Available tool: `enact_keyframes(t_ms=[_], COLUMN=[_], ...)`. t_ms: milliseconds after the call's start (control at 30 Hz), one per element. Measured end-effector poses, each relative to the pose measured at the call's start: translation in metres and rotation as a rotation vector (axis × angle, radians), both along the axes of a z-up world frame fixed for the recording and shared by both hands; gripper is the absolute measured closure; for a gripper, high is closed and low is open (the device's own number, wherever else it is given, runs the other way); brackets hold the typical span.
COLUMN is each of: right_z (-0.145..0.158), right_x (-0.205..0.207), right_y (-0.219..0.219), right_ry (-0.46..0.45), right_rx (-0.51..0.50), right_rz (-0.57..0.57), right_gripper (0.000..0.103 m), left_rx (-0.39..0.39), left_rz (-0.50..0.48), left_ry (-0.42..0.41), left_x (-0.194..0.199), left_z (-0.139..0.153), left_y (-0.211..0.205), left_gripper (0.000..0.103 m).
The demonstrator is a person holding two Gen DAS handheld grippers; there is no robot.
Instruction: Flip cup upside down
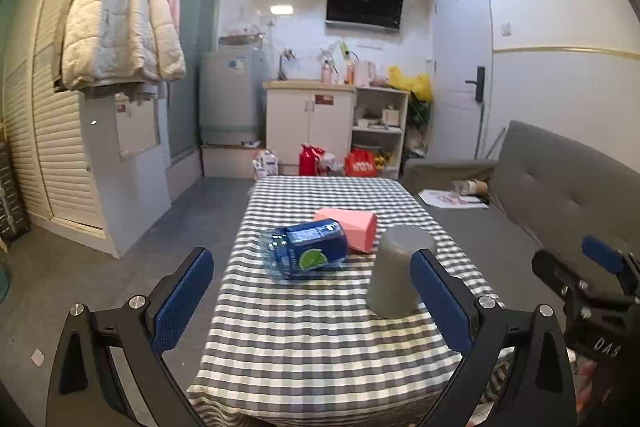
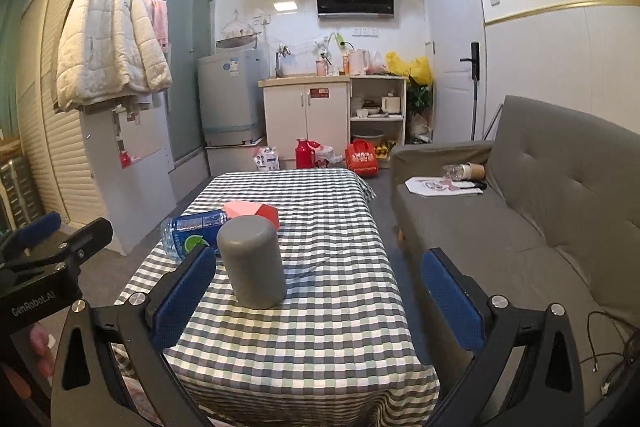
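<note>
Where legible, "GenRobot.AI" on left tool (image 2: 36, 239).

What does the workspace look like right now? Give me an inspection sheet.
Surface: table under a grey and white checked cloth, wrinkled near the middle.
Job's things: grey cup stands mouth down, closed base up, on the cloth.
Clutter: blue bottle lying on its side; pink box behind it.
Grippers: left gripper open, empty; right gripper open, empty, cup between and beyond its fingers.
Cables: dark wires on the floor by the sofa.
Surroundings: grey sofa beside the table, papers on it; kitchen cabinet and door behind.
</note>
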State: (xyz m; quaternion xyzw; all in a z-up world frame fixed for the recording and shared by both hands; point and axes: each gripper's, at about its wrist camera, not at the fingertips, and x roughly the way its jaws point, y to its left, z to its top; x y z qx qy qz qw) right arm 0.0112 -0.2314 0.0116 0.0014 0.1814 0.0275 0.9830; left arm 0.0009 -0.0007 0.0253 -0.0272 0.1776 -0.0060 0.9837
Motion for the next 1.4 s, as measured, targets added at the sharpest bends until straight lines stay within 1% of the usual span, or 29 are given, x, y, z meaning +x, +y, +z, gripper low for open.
enact_keyframes(t_ms=[67, 167, 267, 467, 767, 1400], right_z=[-0.008, -0.008, -0.009, -0.010, -0.010, -0.012], right_x=[0.001, 0.000, 0.000, 0.000, 0.000, -0.002], right_y=[0.004, 0.006, 0.004, -0.002, -0.002, 0.001], right_ry=[0.015, 0.011, 0.009, 0.010, 0.003, 0.015], right_rx=[-0.014, -0.020, -0.017, 0.006, 0.001, -0.008], right_rz=[0.010, 0.020, 0.020, 0.013, 0.023, 0.021], right_gripper=[0.000, 0.000, 0.000, 0.000, 0.000, 0.000], left_rx=[0.002, -0.007, -0.010, 0.005, 0.001, 0.002], left_rz=[0.015, 0.022, 0.032, 0.013, 0.011, -0.003], left_ry=[-0.010, 0.017, 0.008, -0.002, 0.012, 0.016], left_x=[-0.003, -0.004, -0.006, -0.011, -0.010, -0.010], left_z=[-0.006, -0.018, -0.017, -0.019, -0.021, -0.021], left_y=[0.003, 0.007, 0.007, 0.004, 0.005, 0.003], left_gripper=[0.001, 0.001, 0.001, 0.001, 0.001, 0.001])
